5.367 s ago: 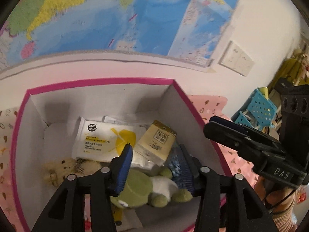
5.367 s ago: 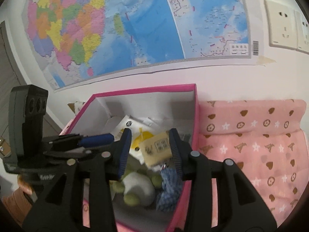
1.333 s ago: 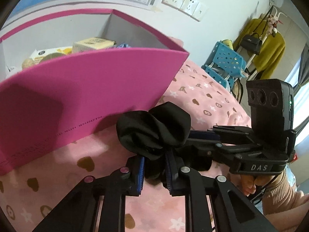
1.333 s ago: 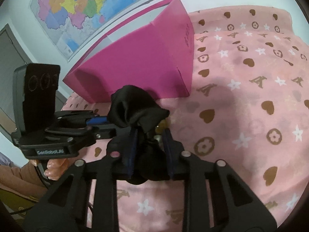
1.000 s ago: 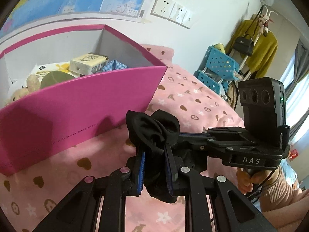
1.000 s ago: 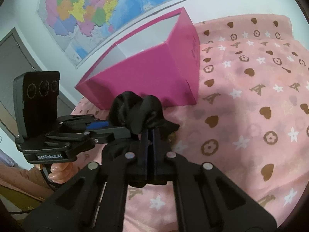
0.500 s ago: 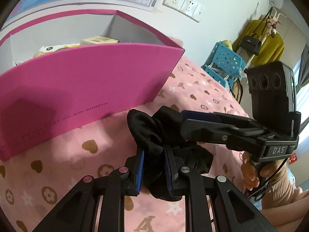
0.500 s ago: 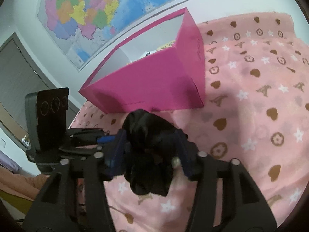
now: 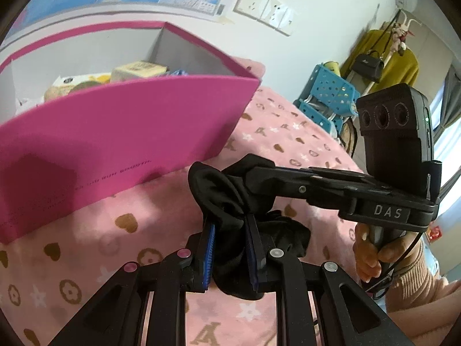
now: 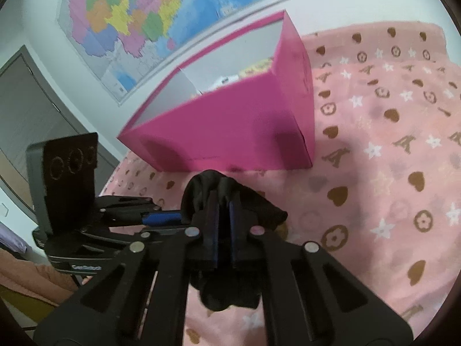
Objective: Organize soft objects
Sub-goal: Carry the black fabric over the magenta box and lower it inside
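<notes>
A black cloth [image 9: 214, 186] hangs bunched just above the pink patterned bedspread [image 9: 86, 230], in front of the open pink box [image 9: 115, 132]. My left gripper [image 9: 229, 230] is shut on its lower part, the blue pads pressing both sides. My right gripper [image 10: 223, 201] comes in from the right; its jaws are closing, nearly together, with a fold of the same cloth [image 10: 259, 210] pinched between them. In the right wrist view the left gripper [image 10: 178, 216] reaches in from the left. The pink box [image 10: 230, 127] holds a tissue pack [image 9: 138, 69] and other soft things, mostly hidden by its front wall.
The box stands against a white wall with a map [image 10: 149, 14]. Wall sockets [image 9: 265, 8], blue plastic baskets [image 9: 328, 92] and hanging yellow clothes [image 9: 386, 60] are at the right. A hand [image 9: 371, 253] holds the right gripper's handle. A grey door [image 10: 28, 106] is at the left.
The right gripper opened wide around the cloth and has closed again on a fold of it. The left gripper has kept its grip; both hands stay in front of the box.
</notes>
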`<action>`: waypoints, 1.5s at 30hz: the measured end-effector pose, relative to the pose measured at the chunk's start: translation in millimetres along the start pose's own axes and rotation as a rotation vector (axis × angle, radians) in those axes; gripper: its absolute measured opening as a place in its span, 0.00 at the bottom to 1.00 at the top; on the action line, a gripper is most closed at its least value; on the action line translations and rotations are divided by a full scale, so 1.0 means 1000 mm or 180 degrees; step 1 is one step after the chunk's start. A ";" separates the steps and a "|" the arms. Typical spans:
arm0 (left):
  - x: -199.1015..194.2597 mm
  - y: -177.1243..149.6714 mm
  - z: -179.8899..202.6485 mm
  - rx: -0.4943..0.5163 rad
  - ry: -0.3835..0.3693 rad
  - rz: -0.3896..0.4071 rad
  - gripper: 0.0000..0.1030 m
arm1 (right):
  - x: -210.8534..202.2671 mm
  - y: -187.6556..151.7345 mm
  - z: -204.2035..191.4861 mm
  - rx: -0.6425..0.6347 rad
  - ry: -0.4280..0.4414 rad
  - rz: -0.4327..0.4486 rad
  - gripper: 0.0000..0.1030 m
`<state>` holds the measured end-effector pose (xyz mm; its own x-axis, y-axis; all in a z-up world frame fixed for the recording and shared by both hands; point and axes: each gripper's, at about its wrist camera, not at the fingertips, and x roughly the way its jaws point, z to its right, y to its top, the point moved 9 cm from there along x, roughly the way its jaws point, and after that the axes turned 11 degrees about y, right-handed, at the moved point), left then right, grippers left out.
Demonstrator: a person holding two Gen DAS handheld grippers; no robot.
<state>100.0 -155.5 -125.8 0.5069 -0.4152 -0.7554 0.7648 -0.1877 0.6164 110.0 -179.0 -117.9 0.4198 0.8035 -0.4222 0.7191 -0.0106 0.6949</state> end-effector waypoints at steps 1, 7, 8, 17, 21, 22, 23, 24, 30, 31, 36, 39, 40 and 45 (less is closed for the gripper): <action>-0.002 0.001 0.002 0.0014 -0.0007 0.0017 0.17 | -0.003 0.001 -0.003 -0.0019 -0.0006 0.0021 0.07; -0.021 0.010 0.008 0.0073 -0.0030 0.0173 0.17 | -0.017 0.009 -0.019 -0.0124 -0.0008 0.0132 0.06; -0.025 0.012 0.009 0.0079 -0.0030 0.0205 0.17 | -0.019 0.010 -0.022 -0.0148 0.0001 0.0147 0.06; -0.065 0.031 0.007 0.0087 -0.0003 0.0493 0.17 | -0.032 0.033 -0.054 -0.0408 0.0046 0.0305 0.06; -0.082 0.051 0.005 0.0116 0.0028 0.0656 0.17 | -0.037 0.052 -0.071 -0.0557 0.0079 0.0394 0.06; -0.086 0.057 0.004 0.0109 0.0038 0.0697 0.17 | -0.038 0.059 -0.076 -0.0621 0.0074 0.0418 0.06; -0.091 0.064 0.002 0.0106 0.0054 0.0735 0.17 | -0.039 0.065 -0.079 -0.0669 0.0066 0.0436 0.06; -0.094 0.070 0.000 0.0108 0.0083 0.0771 0.17 | -0.040 0.074 -0.084 -0.0720 0.0071 0.0472 0.06; -0.104 0.103 -0.013 0.0100 0.0245 0.0933 0.17 | -0.038 0.113 -0.101 -0.0961 0.0064 0.0602 0.06; -0.104 0.109 -0.016 0.0087 0.0261 0.0950 0.17 | -0.036 0.119 -0.103 -0.0996 0.0067 0.0607 0.06; -0.102 0.125 -0.027 0.0040 0.0328 0.0968 0.17 | -0.026 0.138 -0.107 -0.1077 0.0042 0.0626 0.06; -0.097 0.131 -0.034 -0.0011 0.0352 0.0947 0.17 | -0.020 0.145 -0.104 -0.1080 0.0008 0.0631 0.06; -0.095 0.132 -0.035 -0.0016 0.0373 0.0941 0.17 | -0.018 0.147 -0.102 -0.1067 0.0014 0.0625 0.06; -0.083 0.134 -0.045 -0.0098 0.0402 0.0878 0.17 | -0.005 0.155 -0.092 -0.1018 -0.0023 0.0591 0.06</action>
<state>178.3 -106.1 9.5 0.7411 -0.3324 -0.5833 0.6020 -0.0555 0.7966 168.0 -130.0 45.7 0.5314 0.8012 -0.2751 0.4212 0.0319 0.9064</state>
